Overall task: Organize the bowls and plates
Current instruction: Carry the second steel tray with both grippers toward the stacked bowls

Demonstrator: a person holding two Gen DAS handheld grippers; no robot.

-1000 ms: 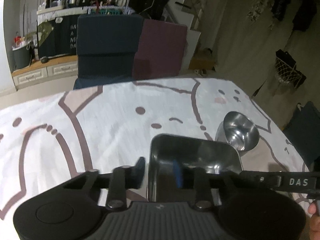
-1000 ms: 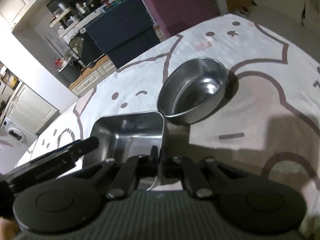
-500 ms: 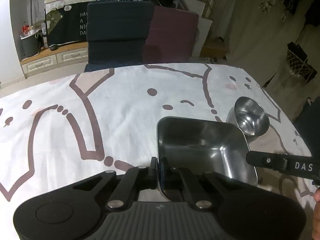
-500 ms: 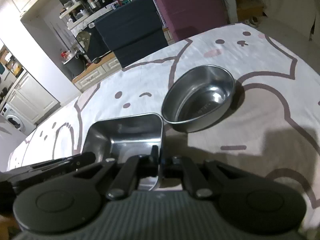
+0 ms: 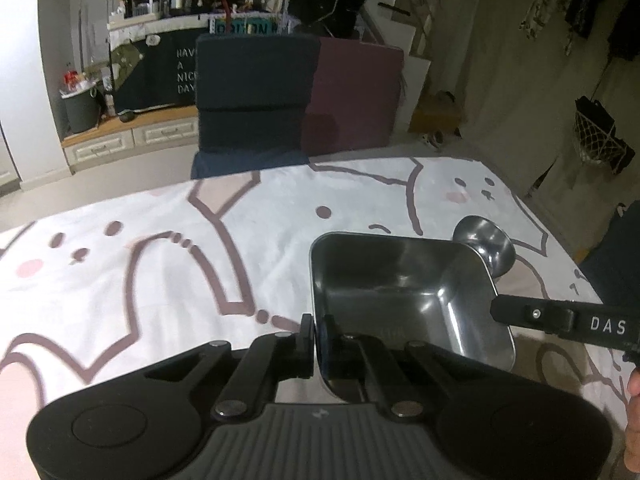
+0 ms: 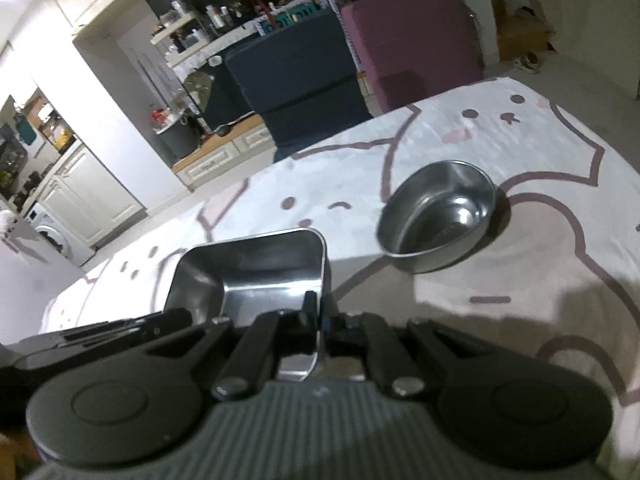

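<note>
A square steel tray hangs a little above the cloth-covered table, held from both sides. My left gripper is shut on the tray's left wall. In the right wrist view my right gripper is shut on the right wall of the same tray. A round steel bowl stands on the table to the right of the tray and apart from it. In the left wrist view that bowl shows just past the tray's far right corner. The right gripper's black body reaches in from the right edge.
The table wears a white cloth with brown cartoon outlines. Beyond its far edge stand a dark blue cushioned seat and a maroon one. A cluttered counter and shelves lie behind. A fingertip shows at the right edge.
My left gripper went from open beside the tray's left wall to shut on it. Both grippers then rose with the tray, which has lifted off the cloth. The bowl stayed put.
</note>
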